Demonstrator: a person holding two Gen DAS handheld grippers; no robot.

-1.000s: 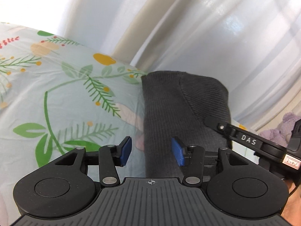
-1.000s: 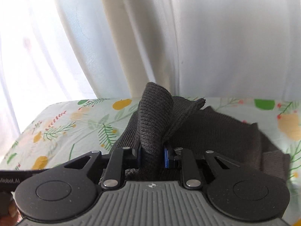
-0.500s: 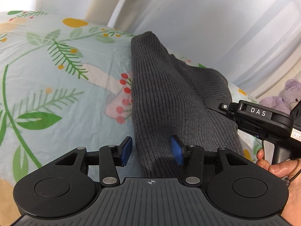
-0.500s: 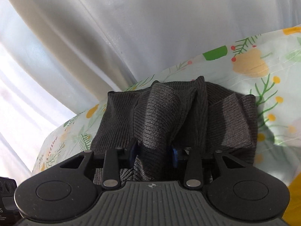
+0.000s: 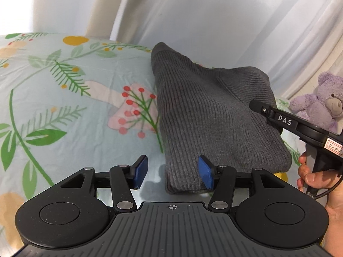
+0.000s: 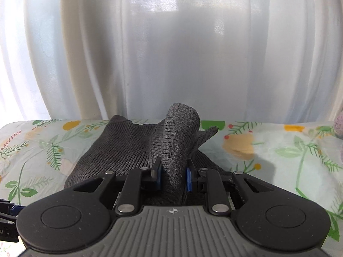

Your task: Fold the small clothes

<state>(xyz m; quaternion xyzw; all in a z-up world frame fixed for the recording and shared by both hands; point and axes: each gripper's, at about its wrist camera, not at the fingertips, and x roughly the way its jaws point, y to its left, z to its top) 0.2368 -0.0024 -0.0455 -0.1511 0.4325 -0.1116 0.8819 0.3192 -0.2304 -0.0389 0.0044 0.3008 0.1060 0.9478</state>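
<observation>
The left gripper [image 5: 172,174] sits low in the left wrist view with its jaws standing apart and opening. Its blue pads [image 5: 140,171] are clear of the cloth on the left side, while the right pad lies against the near corner of the dark grey knit garment [image 5: 205,115]; part of that corner lies between the jaws, but they do not press on it.

The right gripper [image 6: 173,177] is narrow, its blue pads clamped on a raised fold of the same garment [image 6: 178,141], which stands up from between the fingers as a rounded hump in the middle of the right wrist view. In the left wrist view this gripper enters from the right edge as a black bar lettered "DAS", held by a hand [image 5: 310,177] at the lower right.

The garment is a ribbed knit, matte charcoal, folded into a thick slab with a rounded near edge. It lies across the centre of the left wrist view on a smooth, slightly creased sheet [image 5: 64,107], pale blue-green and printed with green fronds, red berries and yellow fruit. Behind hang sheer white curtains [image 6: 171,53] in soft vertical folds. A fuzzy lilac teddy bear [image 5: 323,100] sits at the right edge.
</observation>
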